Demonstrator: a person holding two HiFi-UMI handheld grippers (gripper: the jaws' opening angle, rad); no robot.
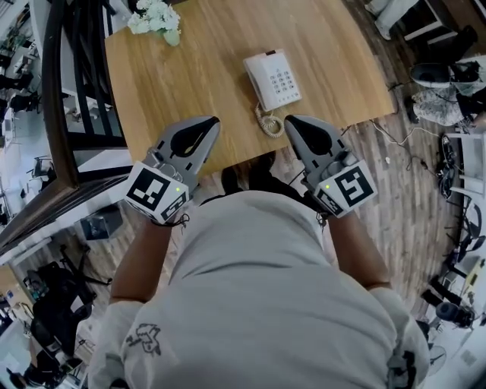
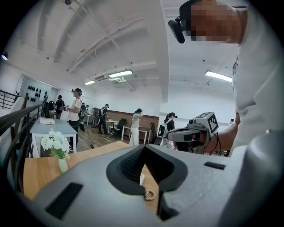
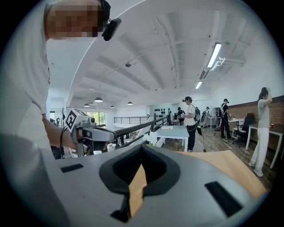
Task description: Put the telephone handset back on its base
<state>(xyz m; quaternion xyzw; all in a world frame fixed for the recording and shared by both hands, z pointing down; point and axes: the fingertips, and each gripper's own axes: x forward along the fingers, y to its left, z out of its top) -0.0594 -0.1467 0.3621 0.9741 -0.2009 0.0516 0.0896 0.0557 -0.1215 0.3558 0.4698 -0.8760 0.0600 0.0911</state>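
A white telephone (image 1: 273, 78) sits on the wooden table (image 1: 190, 68), with its handset (image 1: 257, 80) lying along the left side of the base. Its coiled cord (image 1: 269, 121) hangs over the table's near edge, and a loop of the cord (image 2: 150, 194) shows through the left jaws' gap. My left gripper (image 1: 215, 121) is held at the near edge, left of the cord, shut and empty. To the right of the cord my right gripper (image 1: 288, 119) is likewise shut on nothing. Both are held apart from the phone.
A small vase of white flowers (image 1: 156, 19) stands at the table's far left corner. A dark railing (image 1: 59, 91) runs along the left. Shoes (image 1: 444, 76) and cables lie on the wooden floor to the right. Several people stand at distant desks (image 2: 75, 113).
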